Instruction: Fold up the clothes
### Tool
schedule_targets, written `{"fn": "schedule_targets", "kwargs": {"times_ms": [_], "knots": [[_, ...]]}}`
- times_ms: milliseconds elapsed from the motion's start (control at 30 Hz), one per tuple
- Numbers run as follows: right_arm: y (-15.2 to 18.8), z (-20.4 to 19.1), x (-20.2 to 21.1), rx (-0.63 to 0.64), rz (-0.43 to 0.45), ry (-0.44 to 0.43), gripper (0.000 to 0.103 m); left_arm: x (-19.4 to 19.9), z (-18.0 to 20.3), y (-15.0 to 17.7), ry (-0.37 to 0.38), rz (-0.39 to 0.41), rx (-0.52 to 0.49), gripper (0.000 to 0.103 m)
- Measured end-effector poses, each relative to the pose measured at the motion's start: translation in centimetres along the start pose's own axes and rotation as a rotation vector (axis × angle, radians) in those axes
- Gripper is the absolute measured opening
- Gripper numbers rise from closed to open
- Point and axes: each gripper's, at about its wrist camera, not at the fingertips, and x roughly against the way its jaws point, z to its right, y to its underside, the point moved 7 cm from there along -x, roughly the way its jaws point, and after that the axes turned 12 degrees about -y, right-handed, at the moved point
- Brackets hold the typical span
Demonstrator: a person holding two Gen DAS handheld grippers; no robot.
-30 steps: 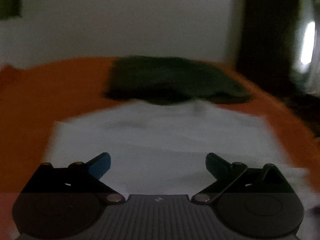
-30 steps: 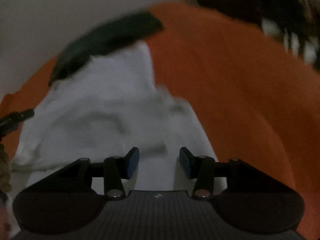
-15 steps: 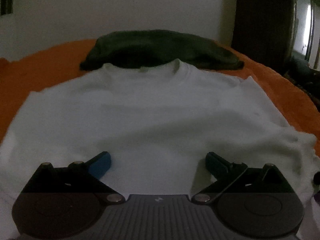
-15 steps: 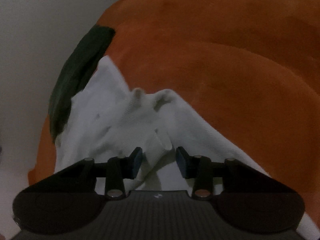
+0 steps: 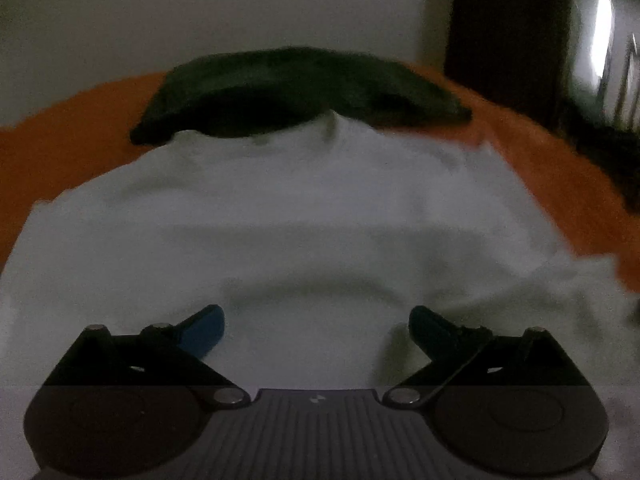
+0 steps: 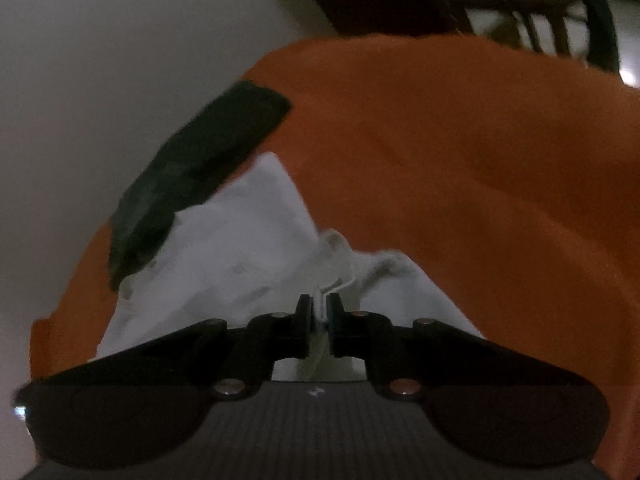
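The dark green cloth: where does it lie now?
The dark green cloth lies at the far end of the orange bedspread, overlapping the white shirt's collar.

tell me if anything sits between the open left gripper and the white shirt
Nothing visible does. The left gripper hangs open directly over the white shirt, bare fabric between its fingers. The dark folded garment lies beyond, at the collar. The right gripper already pinches the shirt's edge.

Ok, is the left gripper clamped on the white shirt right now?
No, the left gripper has its jaws spread wide over the white shirt, with no fabric between its fingers.
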Motion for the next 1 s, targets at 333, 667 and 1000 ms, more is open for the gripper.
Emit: {"fn": "schedule_targets", "kwargs": {"times_ms": [333,667,1000], "knots": [[2.7,-18.2,-2.4,0.551,-0.043,-0.227,0.009,3.7,-20.6,0.3,-0.106,-0.033,0.311,0.103],[20.3,-25.3,-13.7,1.001,-0.452,-0.314,0.022,3.5,-20.3,-0.3,-0.073,-0.038,0.303,0.102],[11.0,-19.6,-10.6,0.802,-0.292,-0.296,0.046,2.6,-14.6,-2.0,0.017,0.007,0.171,0.103]]}}
